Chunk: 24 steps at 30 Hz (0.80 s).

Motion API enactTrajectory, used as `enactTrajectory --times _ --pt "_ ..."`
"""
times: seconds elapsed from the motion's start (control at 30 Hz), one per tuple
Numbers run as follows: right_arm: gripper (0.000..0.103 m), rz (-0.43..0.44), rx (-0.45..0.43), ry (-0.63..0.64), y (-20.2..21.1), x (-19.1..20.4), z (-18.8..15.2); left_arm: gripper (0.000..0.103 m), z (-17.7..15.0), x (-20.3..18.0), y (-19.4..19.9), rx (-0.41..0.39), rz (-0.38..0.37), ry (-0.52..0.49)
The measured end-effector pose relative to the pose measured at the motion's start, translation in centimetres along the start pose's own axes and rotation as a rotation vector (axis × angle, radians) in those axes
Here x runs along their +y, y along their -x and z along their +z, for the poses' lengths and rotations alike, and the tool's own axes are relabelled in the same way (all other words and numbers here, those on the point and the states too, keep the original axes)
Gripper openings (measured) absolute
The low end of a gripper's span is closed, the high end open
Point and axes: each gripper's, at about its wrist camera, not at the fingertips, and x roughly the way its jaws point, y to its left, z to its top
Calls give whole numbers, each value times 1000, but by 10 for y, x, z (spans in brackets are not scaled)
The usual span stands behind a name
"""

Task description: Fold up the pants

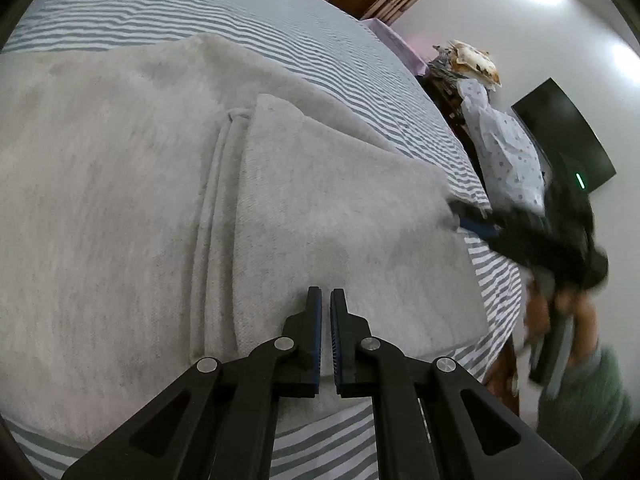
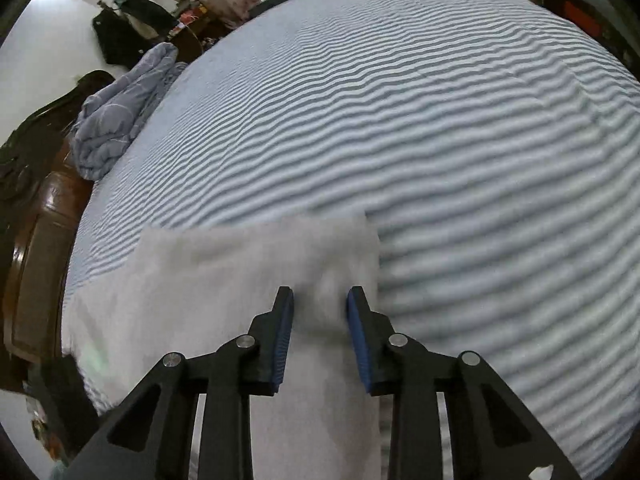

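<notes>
One pair of pants [image 1: 168, 184], light grey, lies on one bed [image 1: 280, 32] covered with a grey-and-white striped sheet. Two grippers are in view, one per hand.

Pants: spread flat near the bed's front edge. In the left wrist view a folded layer sits on top of the wider lower layer, with a seam running from the near edge away up the picture. The garment's long axis runs left to right in this view, along the bed's edge; which end is the waist cannot be told.

Left gripper [image 1: 326, 300]: jaws closed to a narrow slit, nothing seen between them, tips over the folded layer near its front edge.

Right gripper [image 2: 320, 300]: jaws part-way apart, grey cloth lying between them; whether the pads press on it cannot be told, as the picture is blurred. It stands at the pants' right end, by the striped sheet.

One bundled blue-grey blanket [image 2: 120, 120] lies at the bed's far left corner.
</notes>
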Motion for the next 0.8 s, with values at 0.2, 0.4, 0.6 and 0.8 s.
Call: enactTrajectory --times 0.2,0.4,0.6,0.8 --pt "32 -82 72 108 14 6 -73 7 -1 -3 0 2 12 5" --pt "35 -112 21 117 22 6 -103 7 -1 -8 0 -7 38 -7" --pt "41 -92 38 40 14 -3 -100 8 -3 -12 23 -14 71 6" --pt "44 -99 -28 42 35 23 -88 61 -16 32 115 -196 169 97"
